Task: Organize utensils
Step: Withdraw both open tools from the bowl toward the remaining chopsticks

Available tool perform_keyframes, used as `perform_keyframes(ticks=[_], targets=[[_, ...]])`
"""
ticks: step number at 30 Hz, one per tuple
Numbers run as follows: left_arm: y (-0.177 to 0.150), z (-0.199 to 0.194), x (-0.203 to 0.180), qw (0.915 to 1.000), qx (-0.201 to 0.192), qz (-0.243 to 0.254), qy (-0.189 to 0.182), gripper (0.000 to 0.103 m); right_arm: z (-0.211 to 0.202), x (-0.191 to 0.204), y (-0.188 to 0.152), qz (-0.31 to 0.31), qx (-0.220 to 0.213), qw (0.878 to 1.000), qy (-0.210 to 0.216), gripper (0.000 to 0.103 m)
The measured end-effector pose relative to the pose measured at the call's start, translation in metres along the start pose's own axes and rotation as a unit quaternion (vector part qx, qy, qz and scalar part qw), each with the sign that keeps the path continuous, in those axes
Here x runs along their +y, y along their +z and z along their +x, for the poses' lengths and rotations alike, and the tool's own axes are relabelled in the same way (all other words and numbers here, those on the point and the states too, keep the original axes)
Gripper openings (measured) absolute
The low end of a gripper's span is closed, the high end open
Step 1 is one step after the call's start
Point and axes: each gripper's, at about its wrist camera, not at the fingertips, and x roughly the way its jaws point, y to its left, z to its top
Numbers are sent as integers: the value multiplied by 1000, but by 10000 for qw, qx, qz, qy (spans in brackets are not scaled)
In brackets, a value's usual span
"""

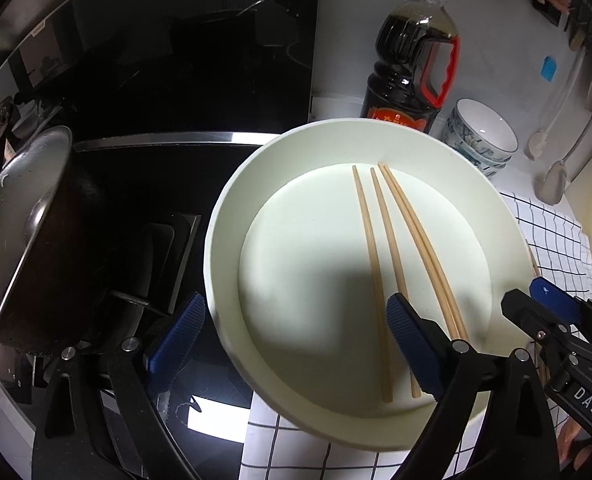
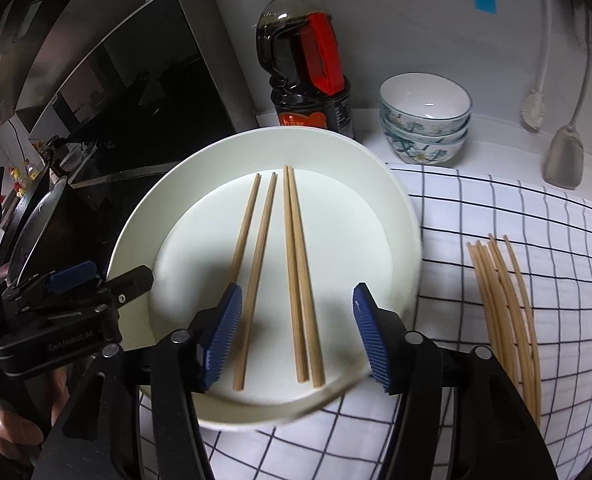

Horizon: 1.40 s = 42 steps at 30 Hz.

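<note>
Right claw point(image 2: 296, 332) apart over plate point(image 2: 400, 216) chopsticks point(image 2: 296, 272), left claw point(image 1: 296, 344) apart straddling near rim

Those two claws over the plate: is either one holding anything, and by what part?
Neither. The left claw and right claw both hang open above the white plate; the four chopsticks lie loose on it.

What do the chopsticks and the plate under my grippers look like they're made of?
Chopsticks on the plate: bamboo or pale wood, going by the matte tan colour; unlacquered, it seems. Plate: matte white, with no glaze glint, so possibly melamine or matte ceramic; the views don't settle which.
</note>
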Motion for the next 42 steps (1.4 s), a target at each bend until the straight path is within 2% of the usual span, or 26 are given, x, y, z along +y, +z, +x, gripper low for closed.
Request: perform_keyframes(ticks=[13, 22, 29, 34, 42], targets=[[-16, -27, -16, 9993, -206, 297, -61, 95, -33, -16, -32, 210, -6, 9997, -146, 62], [-31, -41, -49, 9974, -225, 633, -270, 95, -63, -48, -53, 537, -93, 9977, -413, 63], [-46, -46, -93, 9960, -103, 712, -520, 95, -85, -96, -75, 683, -56, 9947, -771, 65], [-60, -53, -129, 9955, -173, 642, -675, 96, -96, -137, -90, 625, -22, 9941, -882, 65], [-84, -59, -188, 9978, -223, 442, -437, 96, -106, -210, -107, 441, -76, 9953, -861, 65]])
